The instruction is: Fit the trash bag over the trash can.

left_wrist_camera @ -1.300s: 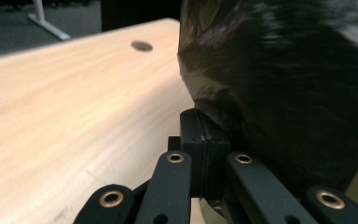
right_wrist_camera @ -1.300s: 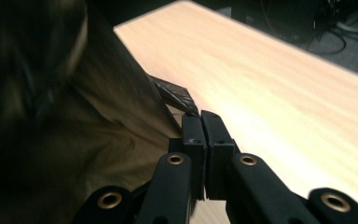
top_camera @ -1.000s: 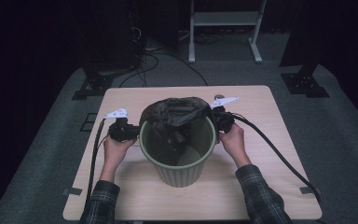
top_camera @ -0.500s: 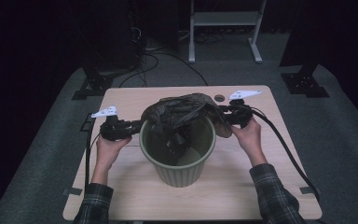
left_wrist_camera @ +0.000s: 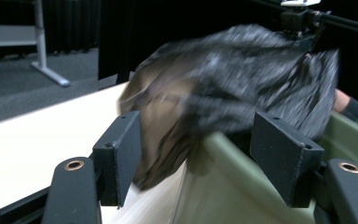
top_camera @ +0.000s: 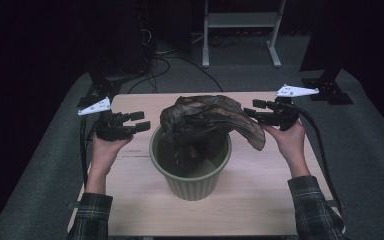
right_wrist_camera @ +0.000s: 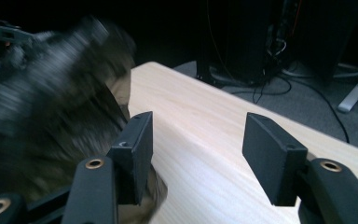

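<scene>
A crumpled black-brown trash bag [top_camera: 205, 117] lies heaped over the mouth of a ribbed green bin [top_camera: 195, 182] at the middle of the wooden table [top_camera: 260, 200]. One flap of the bag hangs over the bin's right rim. My left gripper [top_camera: 141, 120] hovers just left of the bag; its jaws have just been opening and grip nothing. In the left gripper view the blurred bag [left_wrist_camera: 242, 79] and the bin rim [left_wrist_camera: 233, 182] lie beyond the open gripper [left_wrist_camera: 200, 156]. My right gripper [top_camera: 251, 108] is open at the bag's right edge, its jaws also just opening. In the right gripper view, bare table [right_wrist_camera: 200, 116] shows between that gripper's [right_wrist_camera: 198, 154] jaws, with the bag [right_wrist_camera: 42, 93] beside them.
Cables [top_camera: 320, 145] trail from both grippers back over the table's sides. Behind the table a grey stand [top_camera: 240, 20] and floor cables [top_camera: 180, 62] sit on dark carpet. Plaid sleeves [top_camera: 312, 210] come in from the bottom edge.
Both hands rose and drew apart from the bin. Both grippers, shut on the bag's edges before, opened and let go. The bag stretched wider, then settled over the bin.
</scene>
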